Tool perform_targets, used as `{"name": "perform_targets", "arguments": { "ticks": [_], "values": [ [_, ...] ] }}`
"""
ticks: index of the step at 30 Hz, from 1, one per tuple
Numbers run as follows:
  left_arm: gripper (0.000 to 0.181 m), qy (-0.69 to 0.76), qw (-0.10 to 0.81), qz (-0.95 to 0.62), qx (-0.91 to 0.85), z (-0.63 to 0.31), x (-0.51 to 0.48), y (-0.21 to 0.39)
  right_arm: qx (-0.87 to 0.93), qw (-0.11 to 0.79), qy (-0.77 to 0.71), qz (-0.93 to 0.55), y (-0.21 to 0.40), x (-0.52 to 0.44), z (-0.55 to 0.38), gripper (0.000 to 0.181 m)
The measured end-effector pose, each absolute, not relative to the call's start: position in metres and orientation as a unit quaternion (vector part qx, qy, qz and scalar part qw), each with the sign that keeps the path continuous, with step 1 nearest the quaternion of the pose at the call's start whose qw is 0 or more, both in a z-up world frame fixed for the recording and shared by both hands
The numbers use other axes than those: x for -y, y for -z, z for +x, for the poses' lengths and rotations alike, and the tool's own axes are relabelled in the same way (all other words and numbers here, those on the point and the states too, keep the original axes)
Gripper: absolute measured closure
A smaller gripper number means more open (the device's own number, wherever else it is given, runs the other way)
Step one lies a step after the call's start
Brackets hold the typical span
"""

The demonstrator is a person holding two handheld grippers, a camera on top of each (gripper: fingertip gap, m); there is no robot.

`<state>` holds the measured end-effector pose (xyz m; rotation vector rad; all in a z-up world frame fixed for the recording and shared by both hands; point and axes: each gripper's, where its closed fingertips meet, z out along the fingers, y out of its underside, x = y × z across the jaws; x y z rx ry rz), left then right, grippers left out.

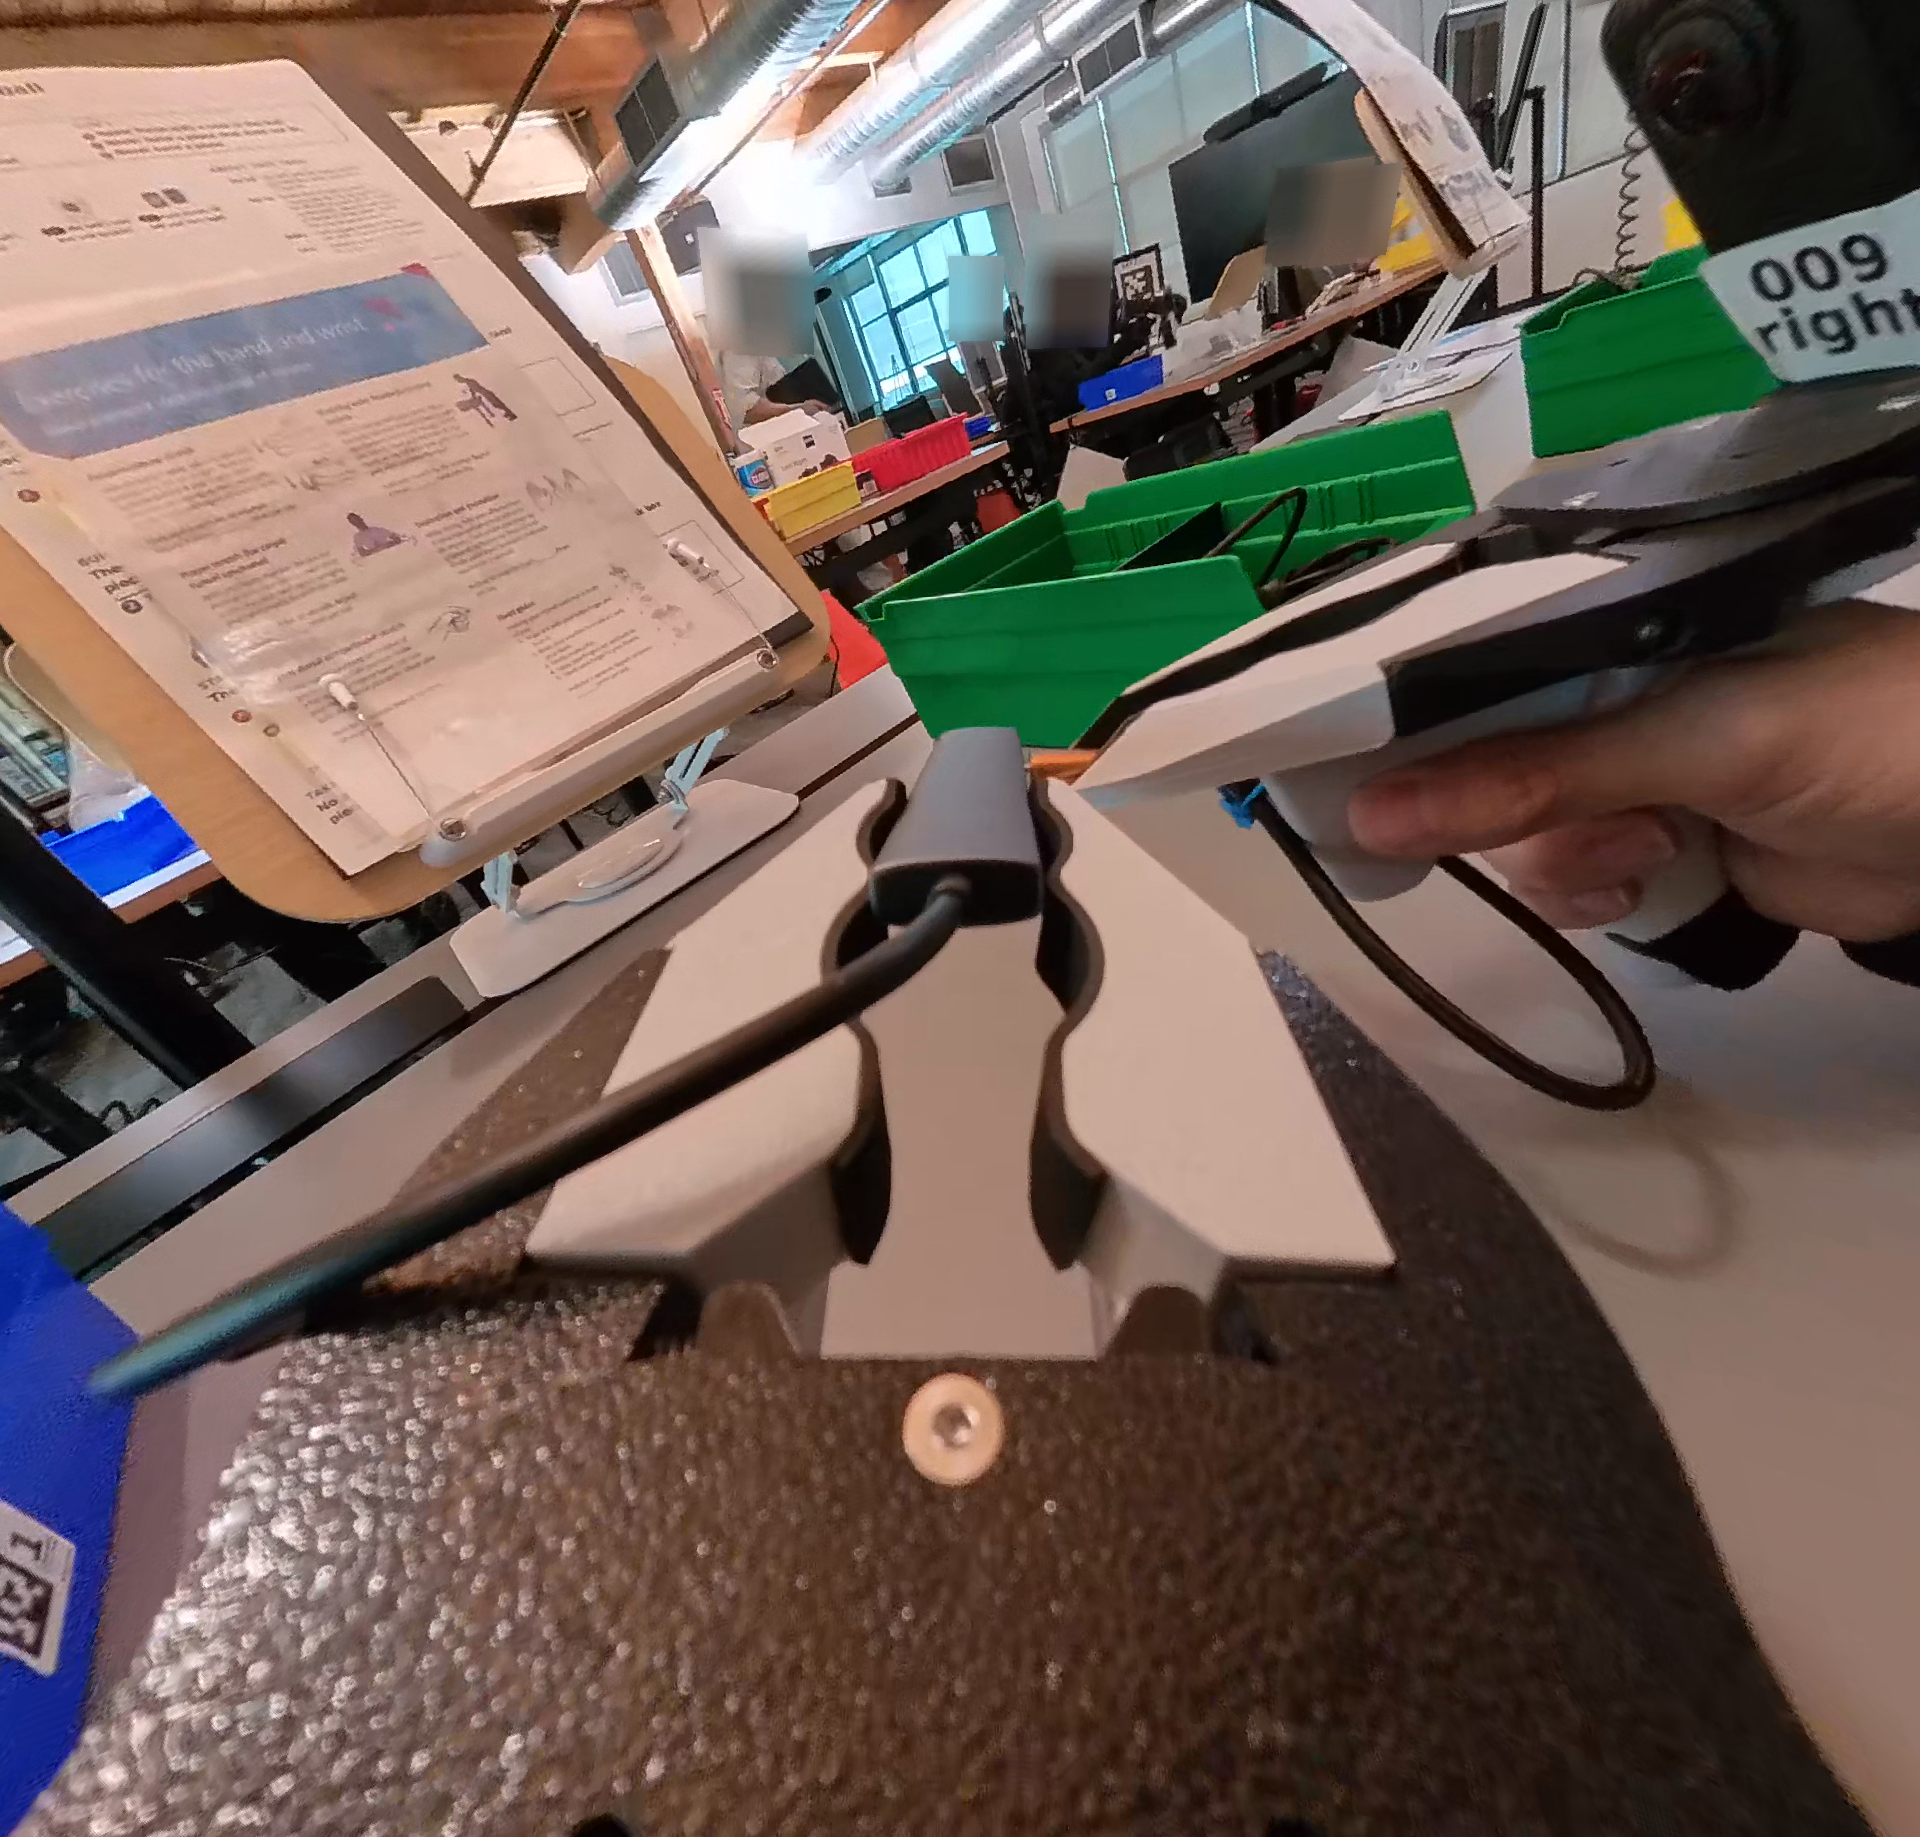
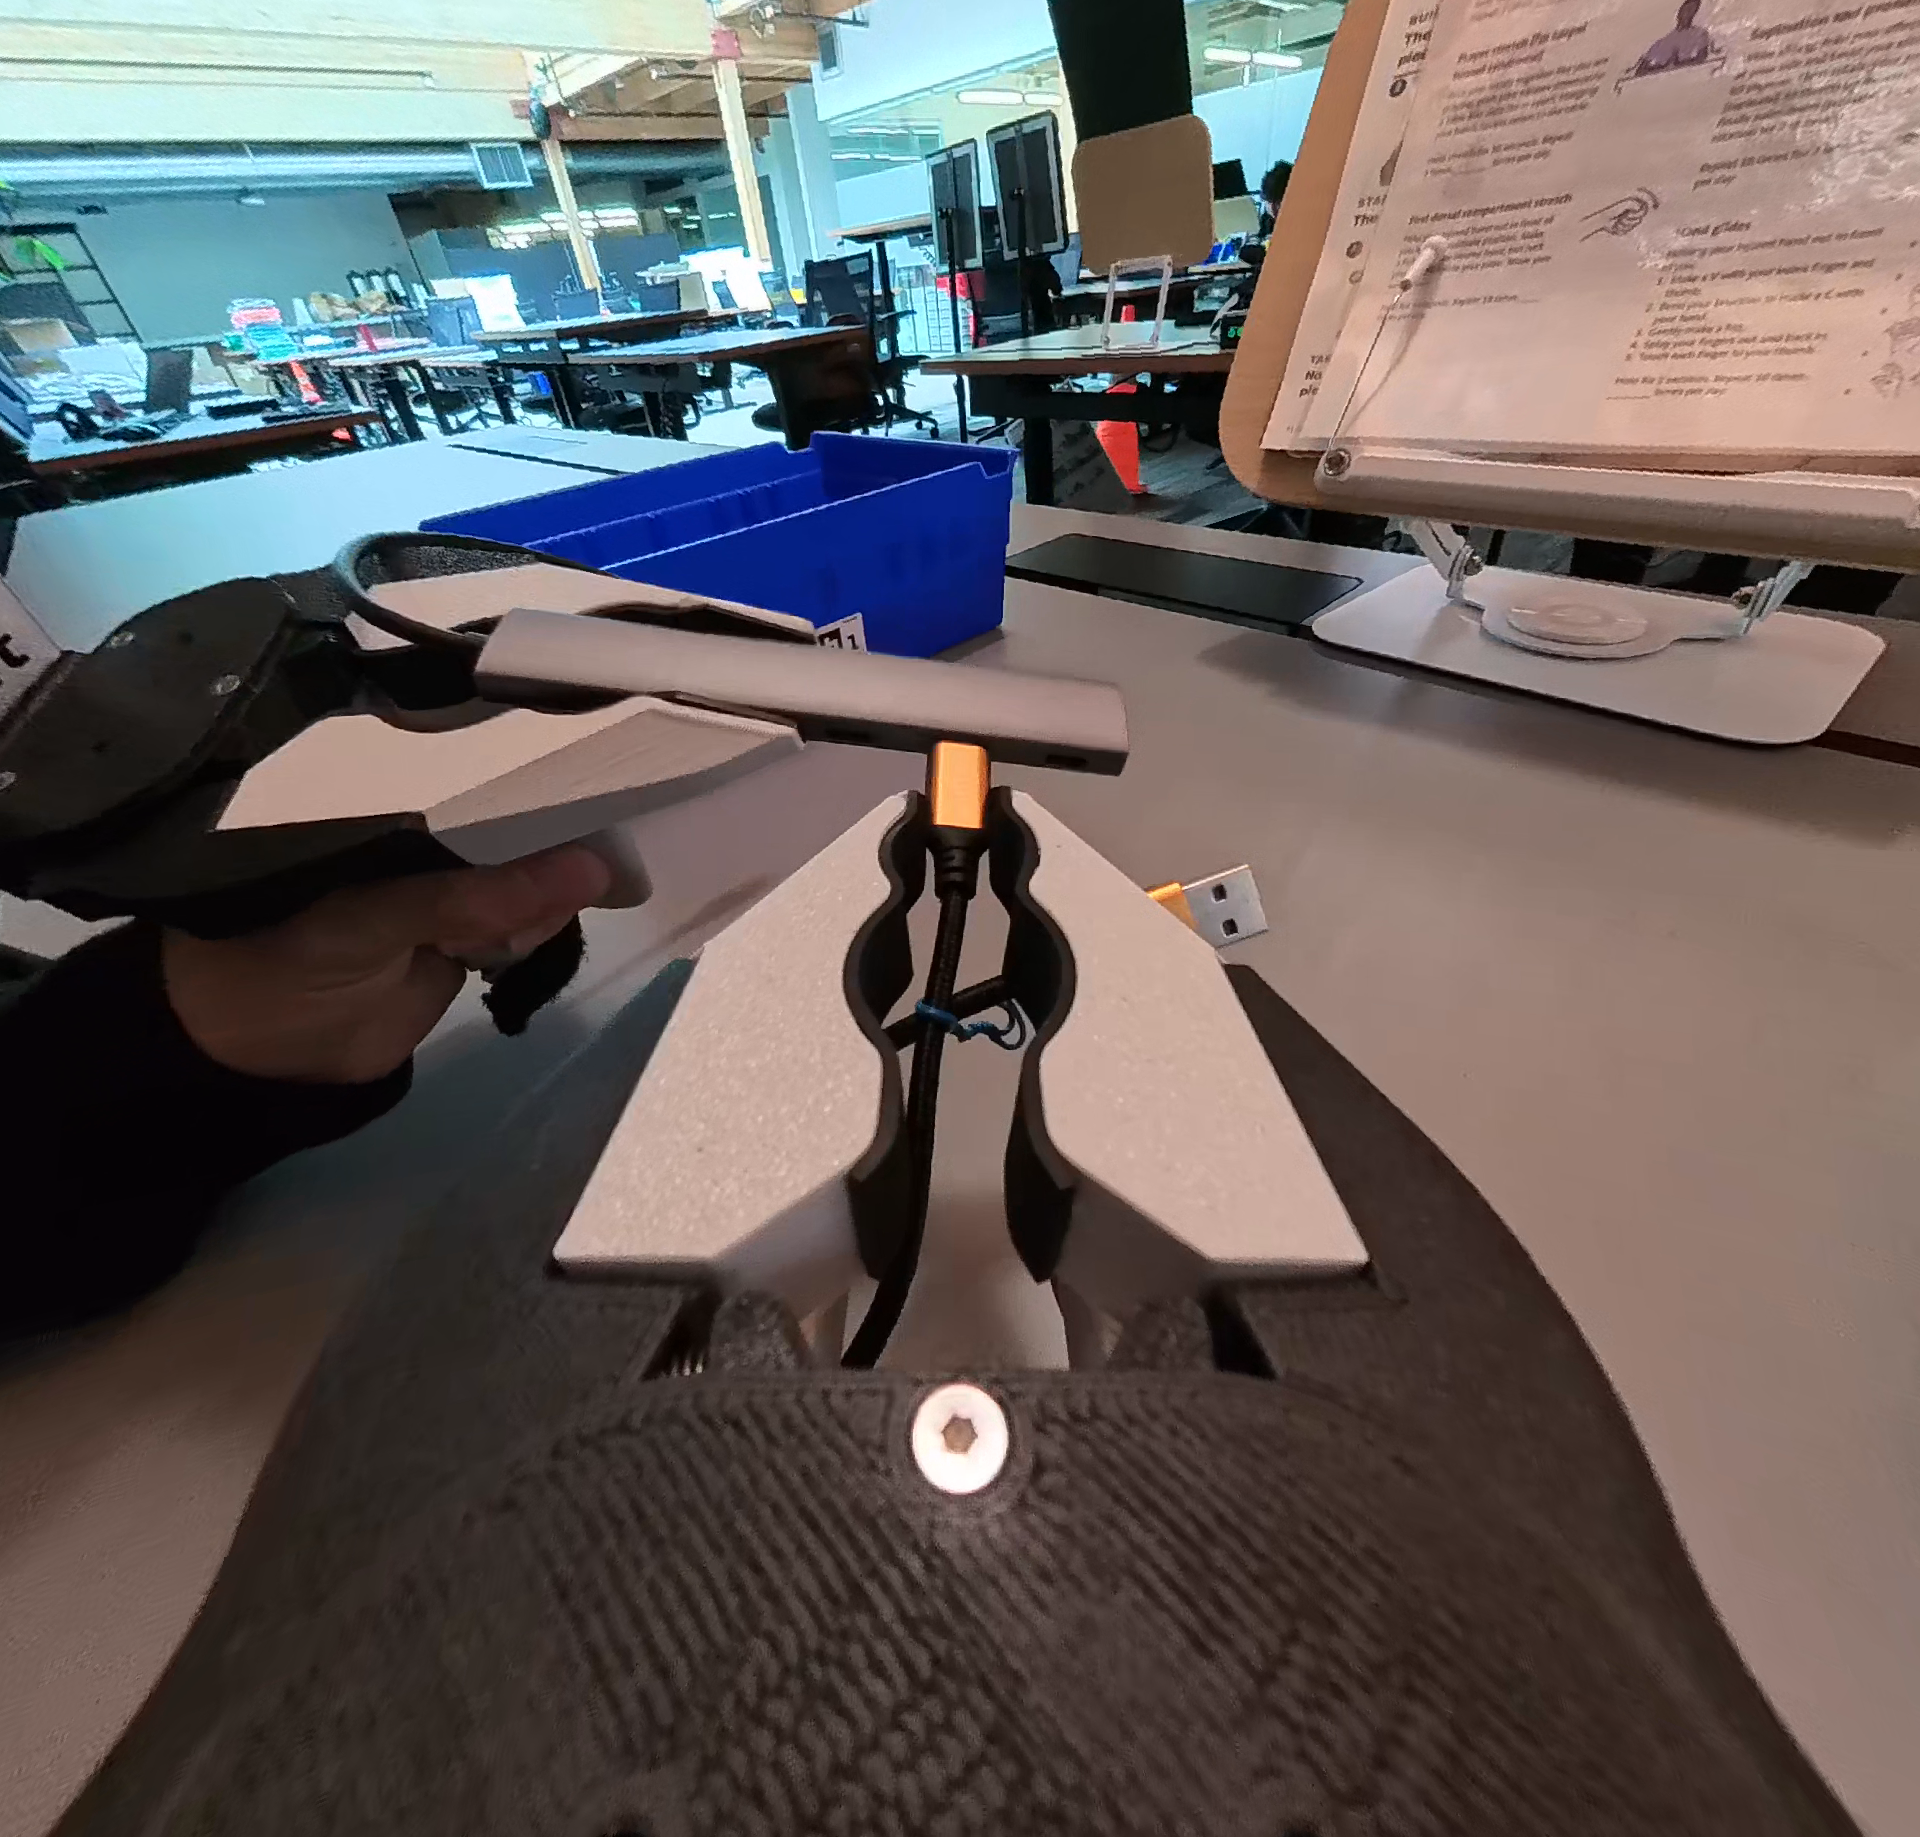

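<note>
My left gripper (image 1: 961,795) is shut on a slim grey USB hub (image 1: 961,831) and holds it above the grey table (image 2: 1507,1008). The hub's own black cable (image 1: 623,1091) trails back toward the camera. My right gripper (image 2: 956,805) is shut on the orange connector (image 2: 956,785) of a braided black cable (image 2: 925,1060). The connector's tip meets the long side of the hub (image 2: 935,696). In the left wrist view the right gripper (image 1: 1101,761) comes in from the right. In the right wrist view the left gripper (image 2: 805,686) comes in from the left. The cable's other plug (image 2: 1221,904) lies on the table.
A blue bin (image 2: 831,540) stands behind the hub, and its corner shows in the left wrist view (image 1: 52,1424). Green bins (image 1: 1091,624) stand at the back right. A wooden document stand (image 1: 364,488) with printed sheets stands on a white base (image 2: 1600,665). The grippers are tip to tip, or close to it.
</note>
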<state>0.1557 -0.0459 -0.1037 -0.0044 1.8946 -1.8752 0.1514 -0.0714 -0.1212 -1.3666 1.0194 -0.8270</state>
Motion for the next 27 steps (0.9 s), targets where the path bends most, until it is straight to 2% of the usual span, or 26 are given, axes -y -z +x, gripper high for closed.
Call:
{"name": "perform_targets", "arguments": {
  "ticks": [7, 8, 9, 11, 13, 18, 21, 25, 27],
  "values": [
    [0.160, 0.688, 0.258, -0.008, -0.678, 0.154, 0.045, 0.098, -0.441, 0.596, 0.345, -0.576, 0.118, 0.070, 0.145, 0.170],
    [0.159, 0.683, 0.322, -0.090, -0.650, 0.185, 0.023, 0.090, -0.436, 0.588, 0.335, -0.593, 0.125, 0.068, 0.139, 0.170],
    [0.160, 0.695, 0.317, -0.142, -0.629, 0.210, 0.001, 0.084, -0.444, 0.585, 0.336, -0.589, 0.131, 0.072, 0.132, 0.170],
    [0.161, 0.737, 0.244, -0.163, -0.609, 0.227, -0.022, 0.076, -0.463, 0.606, 0.340, -0.551, 0.130, 0.087, 0.119, 0.170],
    [0.161, 0.736, 0.256, -0.144, -0.609, 0.222, -0.023, 0.076, -0.460, 0.588, 0.363, -0.558, 0.122, 0.102, 0.116, 0.170],
    [0.161, 0.721, 0.256, -0.044, -0.642, 0.187, 0.012, 0.083, -0.400, 0.411, 0.528, -0.626, 0.051, 0.163, 0.110, 0.170],
    [0.161, 0.714, 0.250, -0.028, -0.653, 0.182, 0.018, 0.089, -0.383, 0.235, 0.628, -0.635, 0.018, 0.245, 0.115, 0.170],
    [0.160, 0.715, 0.240, -0.039, -0.656, 0.188, 0.015, 0.093, -0.354, 0.073, 0.642, -0.676, 0.011, 0.334, 0.137, 0.170],
    [0.160, 0.716, 0.235, -0.042, -0.656, 0.190, 0.014, 0.094, -0.331, 0.022, 0.613, -0.717, 0.026, 0.361, 0.148, 0.170]
  ]
}}
